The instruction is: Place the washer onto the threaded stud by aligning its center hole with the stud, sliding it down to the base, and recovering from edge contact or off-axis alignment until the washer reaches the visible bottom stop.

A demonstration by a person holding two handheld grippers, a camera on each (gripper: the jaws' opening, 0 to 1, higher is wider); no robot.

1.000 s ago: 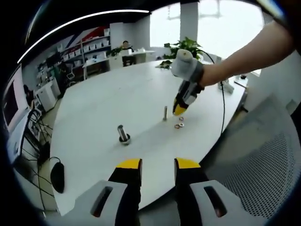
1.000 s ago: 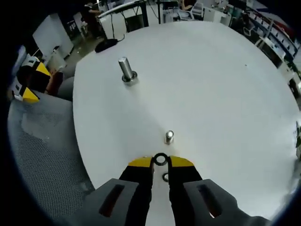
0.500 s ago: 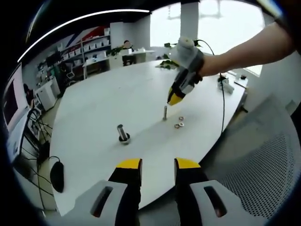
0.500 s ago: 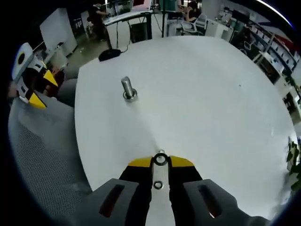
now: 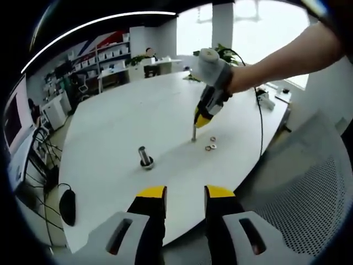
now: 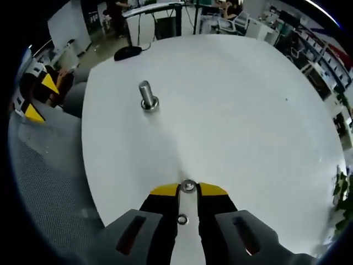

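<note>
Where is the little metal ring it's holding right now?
In the right gripper view, the small metal washer sits pinched at the right gripper's yellow tips, directly over the slim threaded stud.

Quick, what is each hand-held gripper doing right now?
Left hand-held gripper: open, holding nothing.
Right hand-held gripper: shut on the washer, right above the thin stud.

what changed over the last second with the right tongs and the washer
The right tongs, shut on the washer throughout, rose from beside the loose washers and moved over to the small stud; the washer now sits right above its top. The left tongs stayed open and low at the table edge. The large stud and loose washers did not move.
</note>
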